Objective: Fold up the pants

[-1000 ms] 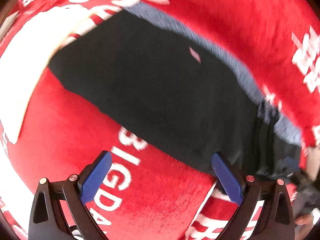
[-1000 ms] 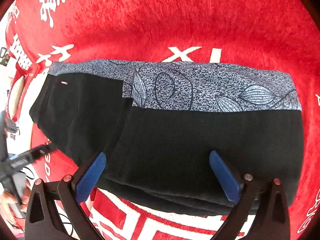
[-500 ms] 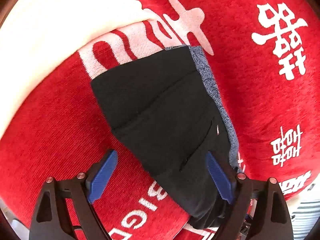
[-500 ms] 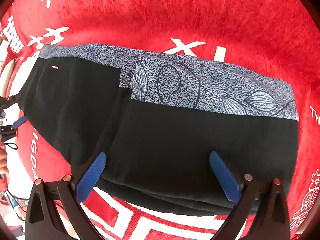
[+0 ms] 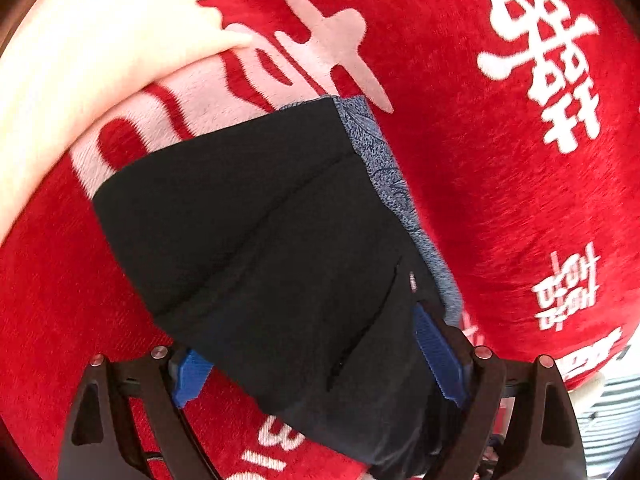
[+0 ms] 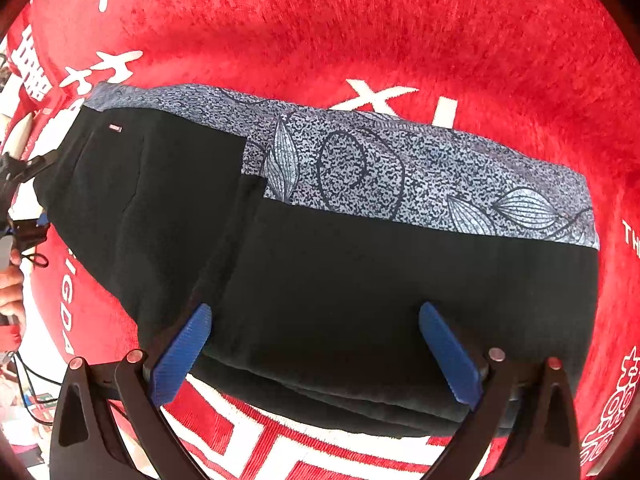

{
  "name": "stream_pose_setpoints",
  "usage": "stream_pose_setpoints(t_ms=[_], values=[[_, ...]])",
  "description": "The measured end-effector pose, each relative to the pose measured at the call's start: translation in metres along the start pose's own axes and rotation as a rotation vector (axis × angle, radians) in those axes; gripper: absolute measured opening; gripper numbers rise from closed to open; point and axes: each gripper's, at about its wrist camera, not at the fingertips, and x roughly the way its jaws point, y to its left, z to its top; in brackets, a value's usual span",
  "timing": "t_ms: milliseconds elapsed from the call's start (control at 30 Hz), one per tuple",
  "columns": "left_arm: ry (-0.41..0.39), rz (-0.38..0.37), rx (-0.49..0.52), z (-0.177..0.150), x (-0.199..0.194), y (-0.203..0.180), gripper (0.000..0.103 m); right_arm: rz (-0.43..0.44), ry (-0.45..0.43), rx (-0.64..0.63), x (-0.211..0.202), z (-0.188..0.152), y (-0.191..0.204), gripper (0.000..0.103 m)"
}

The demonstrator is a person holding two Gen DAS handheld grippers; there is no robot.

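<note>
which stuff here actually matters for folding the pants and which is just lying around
Part of the job:
- pants, black with a grey leaf-print band, already folded over
- left gripper, open, straddling the waist end
- right gripper, open, over the folded edge

Just lying about:
- red cloth with white lettering, under the pants
- cables at the left edge of the right wrist view

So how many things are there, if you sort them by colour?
Black: 1, the pants with a grey patterned band
Red: 1, the cloth with white writing
Blue-fingered: 2, the left gripper and right gripper, both open
Total: 4
</note>
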Motion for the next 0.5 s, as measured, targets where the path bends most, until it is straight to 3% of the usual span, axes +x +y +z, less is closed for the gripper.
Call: stream_pose_setpoints(t_ms=[33, 133, 167, 233, 333, 500], values=[[0.001, 0.029, 0.011, 0.0, 0.001, -0.004, 0.088, -0.001, -0.003, 0.0, -0.001, -0.001, 0.0, 0.103], [-0.012, 0.19, 0.053, 0.001, 0.001, -0.014, 0.043, -0.004, 0.013, 0.004, -0.003, 0.003, 0.002, 0.103], [-0.013, 0.192, 0.048, 0.001, -0.001, -0.014, 0.038, -0.001, 0.022, 0.01, -0.005, 0.006, 0.002, 0.103], [-0.025, 0.196, 0.055, 0.0, -0.006, -0.019, 0.033, 0.019, 0.044, 0.024, -0.013, 0.015, 0.005, 0.097], [-0.066, 0.297, 0.187, -0.008, -0.009, -0.046, 0.029, 0.064, 0.086, 0.035, -0.026, 0.036, 0.018, 0.083], [-0.151, 0.46, 0.422, -0.03, -0.008, -0.089, 0.029, 0.181, 0.194, -0.054, -0.037, 0.1, 0.073, 0.082]])
